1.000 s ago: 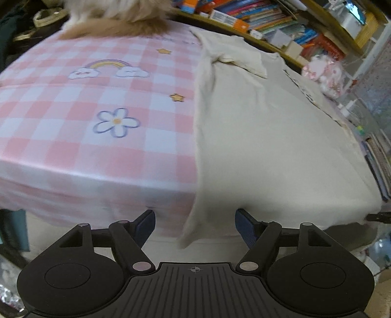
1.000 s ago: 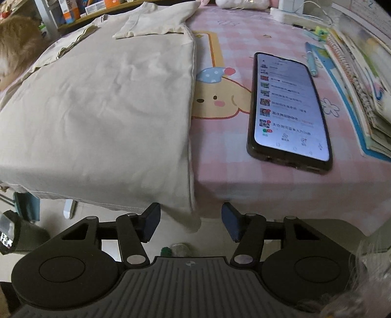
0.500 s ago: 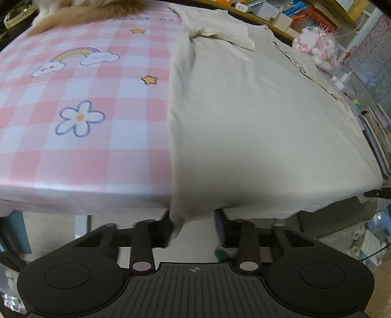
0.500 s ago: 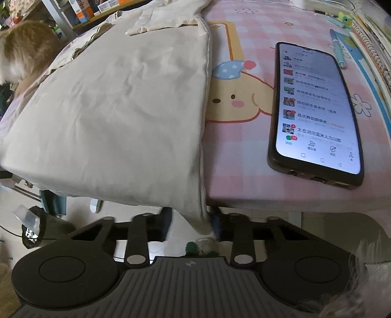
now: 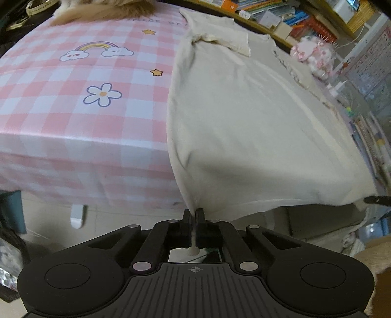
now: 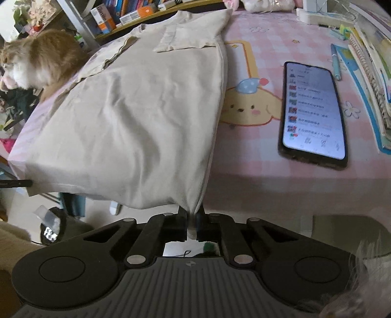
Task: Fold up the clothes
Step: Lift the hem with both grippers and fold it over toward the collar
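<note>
A cream T-shirt (image 5: 249, 127) lies spread on the pink checked tablecloth (image 5: 73, 110), its sides and sleeves folded inward and its hem hanging over the near table edge. My left gripper (image 5: 194, 212) is shut on the hem's left corner, and cloth pokes out behind the pads. In the right wrist view the same T-shirt (image 6: 136, 117) runs away from me, and my right gripper (image 6: 191, 212) is shut on the hem's right corner. Both corners are lifted a little off the table edge.
A lit phone (image 6: 315, 115) lies on the tablecloth right of the shirt, with a pen (image 6: 335, 62) and notebooks (image 6: 371, 73) beyond it. An orange and white cat (image 6: 36, 61) sits at the far left corner. Bookshelves (image 5: 281, 14) stand behind the table.
Both grippers went from open beside the hanging hem to shut on its two corners. They then rose slightly, pulling the hem taut.
</note>
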`<state>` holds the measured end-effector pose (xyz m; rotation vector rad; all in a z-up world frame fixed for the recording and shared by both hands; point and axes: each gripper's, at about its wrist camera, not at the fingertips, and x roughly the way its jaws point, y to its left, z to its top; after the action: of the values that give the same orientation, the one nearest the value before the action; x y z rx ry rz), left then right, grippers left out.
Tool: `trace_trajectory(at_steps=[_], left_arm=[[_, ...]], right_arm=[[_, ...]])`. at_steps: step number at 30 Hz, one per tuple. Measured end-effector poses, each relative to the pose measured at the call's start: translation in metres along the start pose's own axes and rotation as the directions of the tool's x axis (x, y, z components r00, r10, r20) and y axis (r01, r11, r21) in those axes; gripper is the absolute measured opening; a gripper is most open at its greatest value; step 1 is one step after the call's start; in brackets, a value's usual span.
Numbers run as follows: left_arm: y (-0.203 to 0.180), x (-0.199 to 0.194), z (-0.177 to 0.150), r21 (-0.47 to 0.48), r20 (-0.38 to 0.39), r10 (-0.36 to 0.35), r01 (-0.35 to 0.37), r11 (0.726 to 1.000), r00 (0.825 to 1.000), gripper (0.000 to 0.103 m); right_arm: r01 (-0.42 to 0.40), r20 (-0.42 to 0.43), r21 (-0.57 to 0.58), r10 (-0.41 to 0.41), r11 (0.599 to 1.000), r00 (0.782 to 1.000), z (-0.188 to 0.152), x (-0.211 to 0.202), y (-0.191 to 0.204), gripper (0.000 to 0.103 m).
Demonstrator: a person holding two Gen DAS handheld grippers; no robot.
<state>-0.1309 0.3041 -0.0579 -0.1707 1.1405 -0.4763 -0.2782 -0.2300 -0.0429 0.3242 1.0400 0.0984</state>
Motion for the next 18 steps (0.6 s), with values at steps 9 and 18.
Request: trace_trajectory(at_steps=[9,18], left_arm=[[-0.003,-0.005,-0.021,0.000,-0.049,-0.085,0.085,0.996,0.995,0.000],[0.003,0.007,-0.045,-0.059,-0.113,-0.153,0.147,0.987,0.982,0.000]], right_arm=[[0.020,-0.062,0.105,-0.013,0.994,0.998,-0.016,0.000,-0.013,0.006],[0.022,-0.130,0.266,0.013,0.964,0.991,-0.037,-0.003,-0.029,0.006]])
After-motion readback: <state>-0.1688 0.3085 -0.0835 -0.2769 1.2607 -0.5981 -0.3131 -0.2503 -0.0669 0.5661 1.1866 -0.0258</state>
